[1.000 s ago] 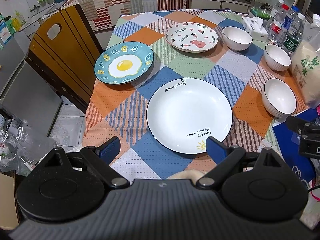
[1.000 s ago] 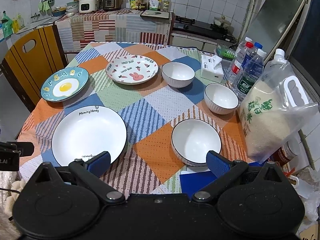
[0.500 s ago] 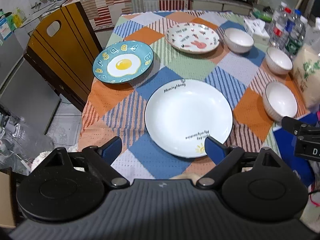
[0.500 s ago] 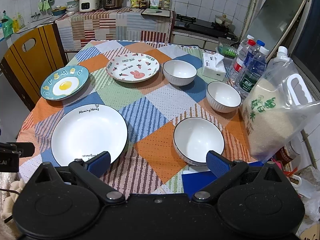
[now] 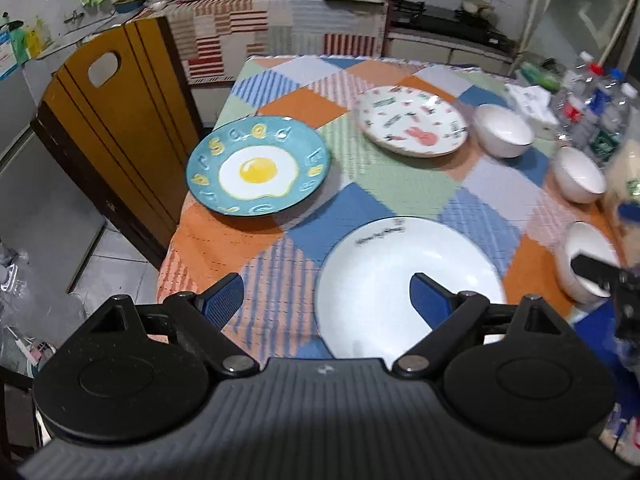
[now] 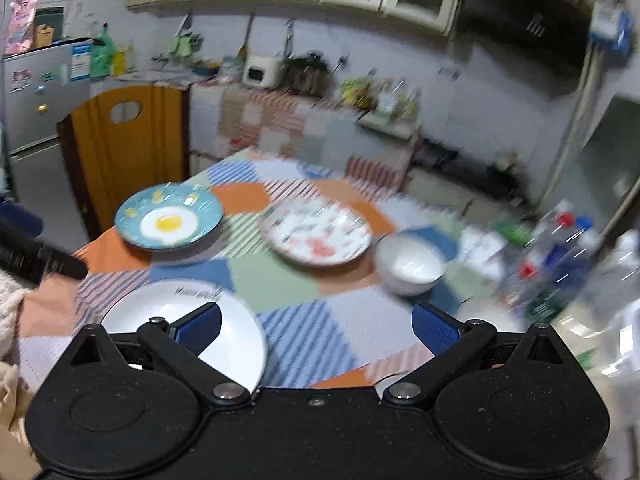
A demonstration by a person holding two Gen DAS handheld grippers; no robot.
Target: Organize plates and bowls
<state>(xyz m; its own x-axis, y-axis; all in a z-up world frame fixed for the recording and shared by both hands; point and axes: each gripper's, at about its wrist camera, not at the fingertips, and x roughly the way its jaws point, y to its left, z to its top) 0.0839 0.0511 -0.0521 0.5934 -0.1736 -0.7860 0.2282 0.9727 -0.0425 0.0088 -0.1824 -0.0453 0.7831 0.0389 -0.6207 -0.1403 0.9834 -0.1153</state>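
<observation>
On the patchwork tablecloth [image 5: 376, 184], three plates and three bowls lie apart, and both of my grippers hang above with nothing in them.

Nearest to me is the big white plate [image 5: 400, 272]; it lies flat and its black lettering is on the far rim, so the text faces away from me. Left and farther is the blue egg plate [image 5: 256, 170], flat too, with its yellow letters along the rim. Behind the white plate, the rabbit plate [image 5: 412, 122] has the pink rabbit on its near side. To the right, three white bowls [image 5: 503, 130] stand upright in a row along the table edge. My left gripper [image 5: 320, 300] has its jaws spread wide, one blue pad over the white plate. My right gripper [image 6: 316, 326] is also spread wide; its view is blurred. I see a wooden chair [image 5: 116, 120] at the left of the table.
</observation>
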